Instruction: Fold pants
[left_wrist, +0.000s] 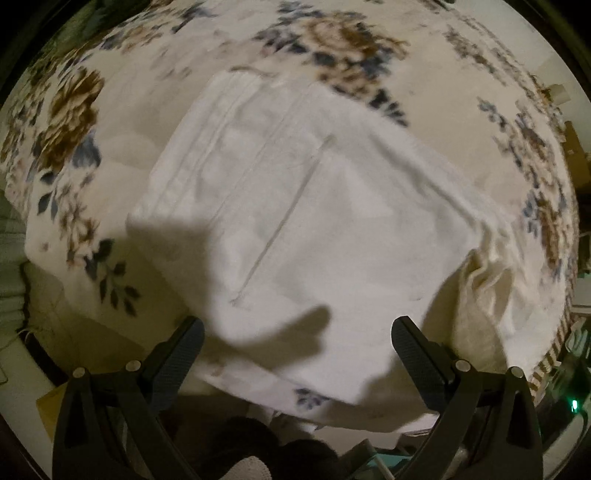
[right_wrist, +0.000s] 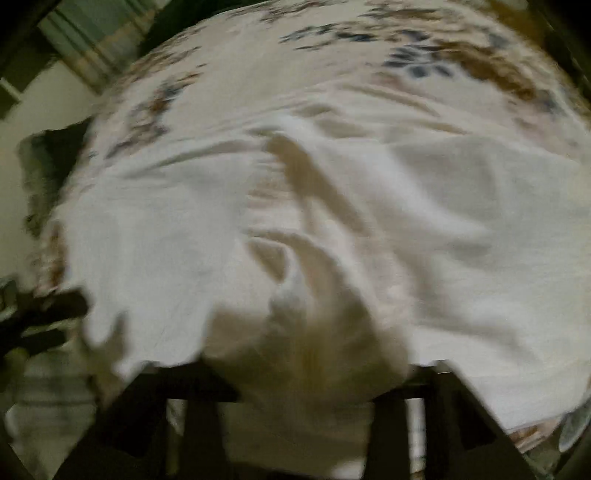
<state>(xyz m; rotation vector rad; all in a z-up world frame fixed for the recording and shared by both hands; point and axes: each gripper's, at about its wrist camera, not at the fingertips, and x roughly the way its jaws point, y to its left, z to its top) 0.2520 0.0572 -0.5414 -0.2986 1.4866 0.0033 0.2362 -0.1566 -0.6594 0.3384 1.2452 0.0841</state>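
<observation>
White pants (left_wrist: 295, 221) lie on a floral bedspread (left_wrist: 74, 122), partly folded, with a seam line running diagonally across them. My left gripper (left_wrist: 295, 332) is open and empty, its jaws wide apart just above the near edge of the pants. In the blurred right wrist view, the white pants (right_wrist: 461, 221) spread across the bed and a bunched fold (right_wrist: 314, 332) lies right between my right gripper's fingers (right_wrist: 199, 417). The fold hides the fingertips, so I cannot tell whether they clamp it.
The floral bedspread (right_wrist: 332, 74) covers the whole bed. The bed's edge runs along the right side of the left wrist view (left_wrist: 554, 354), with floor and clutter beyond. A dark object (right_wrist: 48, 162) sits beside the bed at left.
</observation>
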